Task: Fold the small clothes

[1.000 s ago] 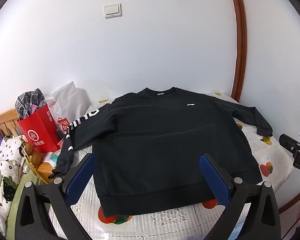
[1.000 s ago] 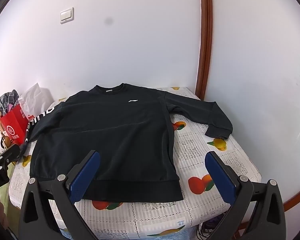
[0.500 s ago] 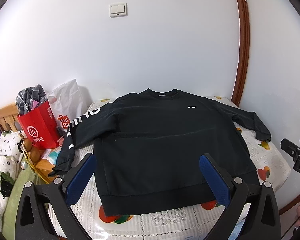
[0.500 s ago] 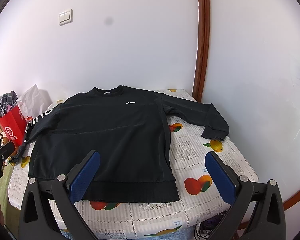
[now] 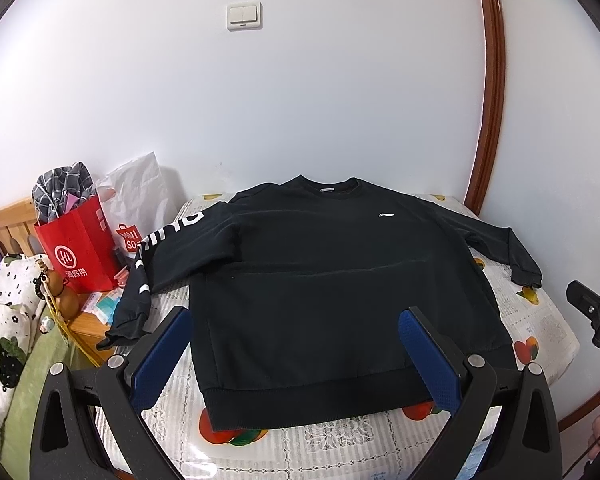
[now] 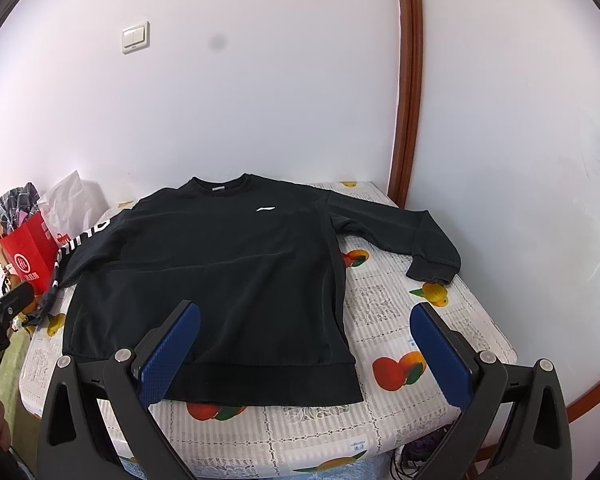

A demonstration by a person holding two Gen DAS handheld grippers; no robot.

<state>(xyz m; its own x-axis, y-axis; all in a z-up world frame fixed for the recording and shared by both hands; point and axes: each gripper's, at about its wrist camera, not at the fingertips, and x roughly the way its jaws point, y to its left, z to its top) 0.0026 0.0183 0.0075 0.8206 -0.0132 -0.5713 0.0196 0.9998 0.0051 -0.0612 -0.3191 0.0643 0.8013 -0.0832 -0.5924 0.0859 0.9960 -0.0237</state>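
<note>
Left wrist view: black sweatshirt point(image 5: 332, 276) lies flat, front up, on a tabletop point(image 5: 340, 444) covered with a fruit-print cloth, hem toward the camera, collar toward the white wall. Small white logo on the chest. Sleeve with white lettering point(image 5: 160, 248) runs off the tabletop's left edge, cuff hanging down. Other sleeve point(image 5: 504, 248) lies spread to the right, cuff resting on the cloth. Left tool point(image 5: 296, 354) hovers over the hem, blue pads spread wide, gripping nothing, not touching the fabric. Right tool's tip shows at the right edge of this view. Red paper bag point(image 5: 78, 246) stuffed with checked cloth stands left of the tabletop, a white plastic bag point(image 5: 140, 196) behind it. Light switch point(image 5: 243, 15) on the wall.

Right wrist view: right tool point(image 6: 305, 354) likewise spread wide and empty, above the hem's right corner and bare cloth beside it. Sweatshirt point(image 6: 220, 280) unfolded, both sleeves out. Wooden trim point(image 6: 408, 80) runs up the wall corner.
</note>
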